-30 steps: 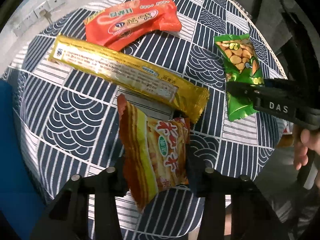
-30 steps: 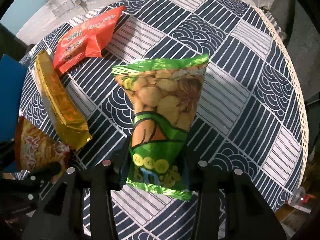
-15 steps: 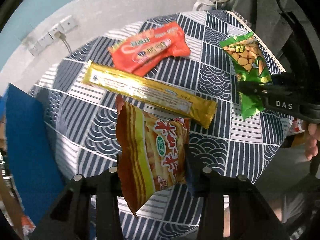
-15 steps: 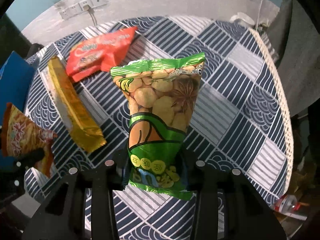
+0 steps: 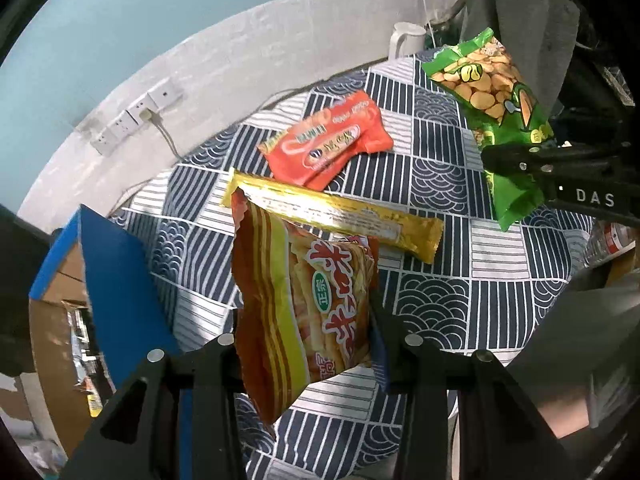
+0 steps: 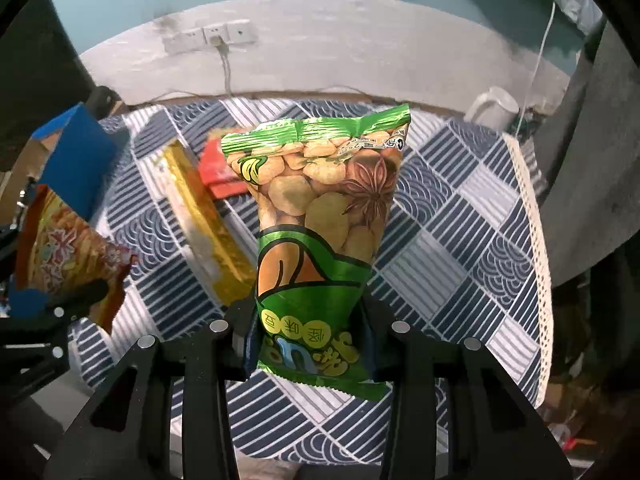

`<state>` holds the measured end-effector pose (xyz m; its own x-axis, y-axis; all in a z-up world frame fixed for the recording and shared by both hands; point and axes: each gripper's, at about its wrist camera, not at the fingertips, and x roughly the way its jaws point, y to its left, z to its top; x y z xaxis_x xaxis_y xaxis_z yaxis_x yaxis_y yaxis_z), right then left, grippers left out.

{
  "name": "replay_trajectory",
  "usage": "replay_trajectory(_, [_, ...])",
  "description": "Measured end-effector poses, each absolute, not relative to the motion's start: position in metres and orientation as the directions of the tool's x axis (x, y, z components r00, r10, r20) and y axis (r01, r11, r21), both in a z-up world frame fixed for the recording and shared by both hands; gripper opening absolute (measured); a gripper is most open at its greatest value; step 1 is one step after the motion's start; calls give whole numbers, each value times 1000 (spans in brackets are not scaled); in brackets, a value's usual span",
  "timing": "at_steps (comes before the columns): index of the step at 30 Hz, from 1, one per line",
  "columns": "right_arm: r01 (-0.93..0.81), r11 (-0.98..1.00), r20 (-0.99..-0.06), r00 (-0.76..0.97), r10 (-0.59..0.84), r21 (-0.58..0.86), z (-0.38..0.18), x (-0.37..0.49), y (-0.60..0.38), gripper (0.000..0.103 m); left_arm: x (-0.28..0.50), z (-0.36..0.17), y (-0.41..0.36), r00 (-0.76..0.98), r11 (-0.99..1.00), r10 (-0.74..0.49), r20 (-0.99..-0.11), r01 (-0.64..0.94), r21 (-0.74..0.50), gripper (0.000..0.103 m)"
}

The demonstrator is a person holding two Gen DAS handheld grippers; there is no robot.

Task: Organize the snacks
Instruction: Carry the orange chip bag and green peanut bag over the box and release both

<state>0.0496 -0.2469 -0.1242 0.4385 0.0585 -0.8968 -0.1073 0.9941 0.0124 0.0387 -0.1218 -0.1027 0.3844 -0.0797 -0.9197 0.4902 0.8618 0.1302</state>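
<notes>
My left gripper (image 5: 306, 332) is shut on an orange and yellow snack bag (image 5: 304, 296) and holds it above the near edge of the round table. My right gripper (image 6: 308, 320) is shut on a green bag of broad beans (image 6: 320, 220), also lifted off the table. Each held bag shows in the other view: the green bag (image 5: 492, 96) at the right, the orange bag (image 6: 68, 256) at the left. A long gold packet (image 5: 340, 212) and a red packet (image 5: 328, 140) lie on the table.
The table has a navy and white patterned cloth (image 5: 440, 288). A blue box flap (image 5: 120, 280) over a cardboard box stands at the table's left. A white kettle (image 5: 406, 42) sits beyond the far edge. Wall sockets (image 5: 132, 120) are behind.
Both grippers have risen and drawn back from the table with their bags. The table now looks smaller and farther, and the wall shows behind it.
</notes>
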Motion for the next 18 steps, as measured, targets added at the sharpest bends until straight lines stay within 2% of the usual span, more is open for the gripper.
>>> replay_trajectory(18, [-219, 976, -830, 542, 132, 12, -55, 38, -195, 38, 21, -42, -83, 547, 864, -75, -833, 453, 219, 42])
